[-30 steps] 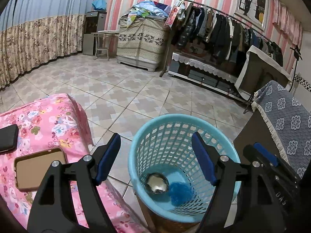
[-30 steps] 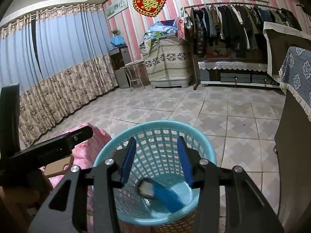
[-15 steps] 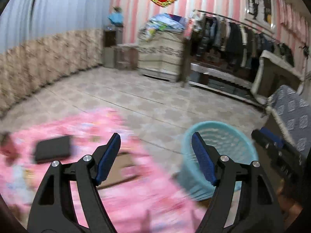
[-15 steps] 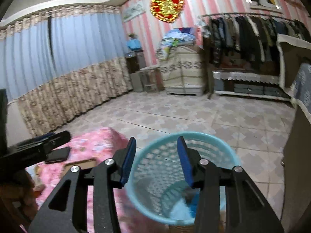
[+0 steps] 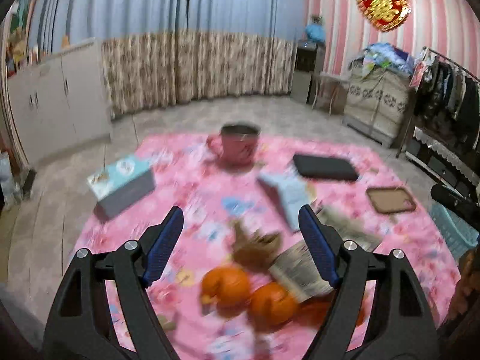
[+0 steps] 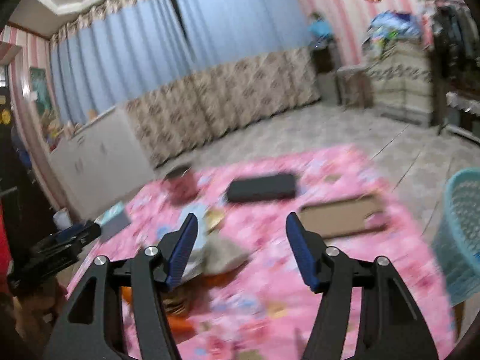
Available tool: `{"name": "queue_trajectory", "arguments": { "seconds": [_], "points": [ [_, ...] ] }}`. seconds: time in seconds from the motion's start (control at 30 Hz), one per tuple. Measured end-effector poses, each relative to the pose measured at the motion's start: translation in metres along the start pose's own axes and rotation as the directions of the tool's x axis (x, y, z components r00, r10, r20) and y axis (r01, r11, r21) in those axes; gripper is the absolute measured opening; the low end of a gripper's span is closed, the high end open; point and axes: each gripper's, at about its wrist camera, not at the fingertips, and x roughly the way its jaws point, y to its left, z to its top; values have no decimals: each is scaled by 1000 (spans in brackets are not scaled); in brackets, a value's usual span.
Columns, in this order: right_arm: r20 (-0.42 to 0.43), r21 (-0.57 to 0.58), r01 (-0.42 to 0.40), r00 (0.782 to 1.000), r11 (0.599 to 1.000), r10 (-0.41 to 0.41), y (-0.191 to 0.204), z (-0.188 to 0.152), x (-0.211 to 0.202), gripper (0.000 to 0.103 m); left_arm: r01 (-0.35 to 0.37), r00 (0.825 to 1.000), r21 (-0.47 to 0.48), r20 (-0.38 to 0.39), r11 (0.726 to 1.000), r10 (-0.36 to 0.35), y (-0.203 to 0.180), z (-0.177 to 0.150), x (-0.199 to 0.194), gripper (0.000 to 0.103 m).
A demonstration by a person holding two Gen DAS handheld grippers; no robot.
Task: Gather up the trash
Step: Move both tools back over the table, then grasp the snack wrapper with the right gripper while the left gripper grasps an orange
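A: Two claws in view, both empty. Left gripper point(image 5: 241, 240) has its jaws spread wide and opening a touch more; nothing between the blue pads point(image 5: 163, 247), nothing touched. It hangs over the pink floral cloth point(image 5: 192, 186).

B: Right one?

A: Right gripper point(image 6: 241, 247) has its jaws parted and opening now. Nothing between them either. Pads clear of the cloth.

B: Where's the trash?

A: On the cloth, near edge, under the left claw's line: a brown crumpled scrap point(image 5: 255, 247), a grey printed wrapper point(image 5: 300, 270) just beside it, another flat wrapper point(image 5: 348, 228) past the right finger. Heavy blur, can't tell exactly what they are. Orange peels or fruit point(image 5: 228, 285) sit just in front, which of the two I can't tell. From the right wrist view the same heap shows as a grey-brown wad point(image 6: 222, 255) beside the left finger.

B: Bin?

A: Teal mesh basket point(image 6: 462, 234) on the floor at the cloth's right edge, apart from both claws.

B: Other stuff on the cloth?

A: Black flat case point(image 5: 325, 166), brown phone case point(image 5: 391, 199), tissue box point(image 5: 123, 184), red mug point(image 5: 238, 144), pale blue packet point(image 5: 286, 193). None touched.
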Motion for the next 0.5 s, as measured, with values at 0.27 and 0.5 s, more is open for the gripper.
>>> {"name": "queue_trajectory", "arguments": {
  "seconds": [0.27, 0.5],
  "points": [
    [-107, -40, 14, 994, 999, -19, 24, -28, 33, 54, -9, 998, 1, -60, 1000, 9, 18, -4, 12, 80],
    [-205, 30, -51, 977, 998, 56, 28, -33, 66, 35, -73, 993, 25, -91, 997, 76, 21, -14, 18, 80]
  ]
}}
